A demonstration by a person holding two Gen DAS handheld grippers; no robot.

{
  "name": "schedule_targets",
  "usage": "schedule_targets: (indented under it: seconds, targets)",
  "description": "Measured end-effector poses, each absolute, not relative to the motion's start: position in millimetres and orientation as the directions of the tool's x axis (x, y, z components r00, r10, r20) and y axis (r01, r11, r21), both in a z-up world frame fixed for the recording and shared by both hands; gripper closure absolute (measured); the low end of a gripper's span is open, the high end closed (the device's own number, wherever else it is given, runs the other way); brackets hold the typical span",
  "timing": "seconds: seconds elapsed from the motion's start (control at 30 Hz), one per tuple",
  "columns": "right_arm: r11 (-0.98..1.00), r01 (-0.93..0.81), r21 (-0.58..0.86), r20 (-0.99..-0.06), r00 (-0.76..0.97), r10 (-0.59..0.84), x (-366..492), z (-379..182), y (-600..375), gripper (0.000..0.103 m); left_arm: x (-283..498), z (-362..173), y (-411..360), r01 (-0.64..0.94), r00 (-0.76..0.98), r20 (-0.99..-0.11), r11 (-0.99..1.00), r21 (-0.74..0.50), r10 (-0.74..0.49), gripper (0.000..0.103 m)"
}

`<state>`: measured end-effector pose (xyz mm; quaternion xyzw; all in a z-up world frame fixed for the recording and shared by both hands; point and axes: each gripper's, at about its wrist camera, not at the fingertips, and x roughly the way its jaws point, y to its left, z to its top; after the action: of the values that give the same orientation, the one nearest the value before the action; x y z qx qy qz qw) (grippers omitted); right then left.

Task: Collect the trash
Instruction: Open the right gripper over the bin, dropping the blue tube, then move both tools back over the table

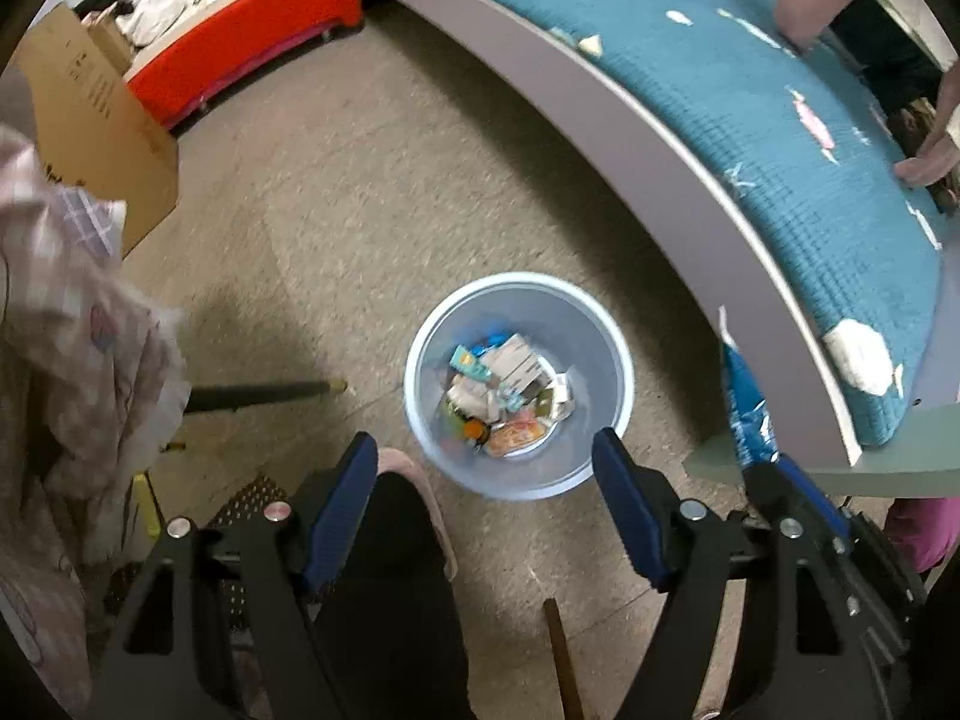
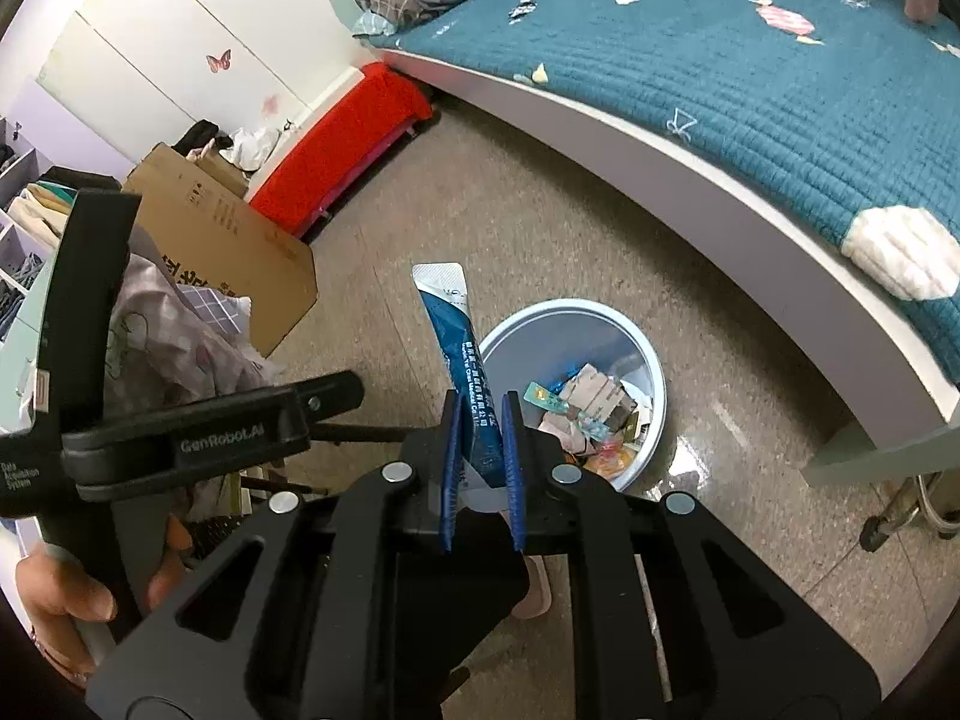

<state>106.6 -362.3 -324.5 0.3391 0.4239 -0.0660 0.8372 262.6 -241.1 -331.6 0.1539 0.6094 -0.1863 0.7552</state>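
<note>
A light blue trash bin (image 1: 612, 384) (image 2: 651, 414) stands on the floor beside the bed, holding several wrappers and papers. My left gripper (image 1: 486, 450) is open and empty, held above the bin's near side. My right gripper (image 2: 483, 399) is shut on a blue and white sachet wrapper (image 2: 459, 330), which sticks up from its pads just left of the bin. That wrapper (image 1: 744, 408) and the right gripper (image 1: 792, 480) also show at the right in the left wrist view.
A bed with a teal quilt (image 1: 810, 138) (image 2: 750, 72) and white frame runs along the right. A cardboard box (image 1: 96, 114) (image 2: 228, 240), a red bench (image 1: 252, 24) (image 2: 342, 144) and a pile of clothes (image 1: 72, 330) stand at the left. My slippered foot (image 1: 408, 480) is near the bin.
</note>
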Motion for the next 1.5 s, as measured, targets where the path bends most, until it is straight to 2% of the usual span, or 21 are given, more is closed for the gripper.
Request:
schedule_targets:
  seconds: [0.53, 0.6, 0.63, 0.67, 0.97, 1.13, 1.33, 1.5]
  targets:
    - [0.758, 0.36, 0.544, -0.722, 0.661, 0.204, 133.3, -315.8, -355.9, 0.087, 270.4, -319.2, -213.2, 0.401, 0.248, -0.967, 0.915, 0.041, -0.065, 0.026]
    - [0.752, 0.36, 0.552, -0.719, 0.662, 0.211, 139.5, -316.5, -357.2, 0.077, 271.8, -317.7, -210.9, 0.395, 0.251, -0.966, 0.918, 0.039, -0.067, 0.026]
    - [0.753, 0.369, 0.545, -0.724, 0.66, 0.201, 141.6, -316.2, -357.1, 0.056, 272.3, -317.4, -209.8, 0.392, 0.253, -0.965, 0.919, 0.042, -0.064, 0.026]
    - [0.76, 0.373, 0.532, -0.728, 0.66, 0.185, 142.7, -314.9, -356.5, 0.045, 272.6, -317.1, -208.8, 0.389, 0.254, -0.965, 0.92, 0.044, -0.061, 0.026]
    - [0.766, 0.386, 0.515, -0.737, 0.656, 0.165, 130.9, -306.3, -356.1, 0.045, 267.7, -308.1, -207.9, 0.391, 0.248, -0.964, 0.92, 0.014, -0.091, 0.026]
    - [0.785, 0.371, 0.496, -0.725, 0.675, 0.139, 113.8, -280.0, -354.6, 0.045, 254.0, -286.7, -209.5, 0.411, 0.26, -0.955, 0.911, -0.025, -0.144, 0.026]
    - [0.81, 0.31, 0.498, -0.649, 0.753, 0.111, 88.6, -222.5, -346.9, 0.045, 226.3, -230.7, -206.2, 0.441, 0.328, -0.911, 0.893, -0.085, -0.249, 0.026]
    - [0.837, 0.235, 0.494, -0.561, 0.822, 0.1, 69.7, -165.8, -330.1, 0.045, 198.6, -166.1, -188.3, 0.467, 0.439, -0.841, 0.88, -0.087, -0.316, 0.026]
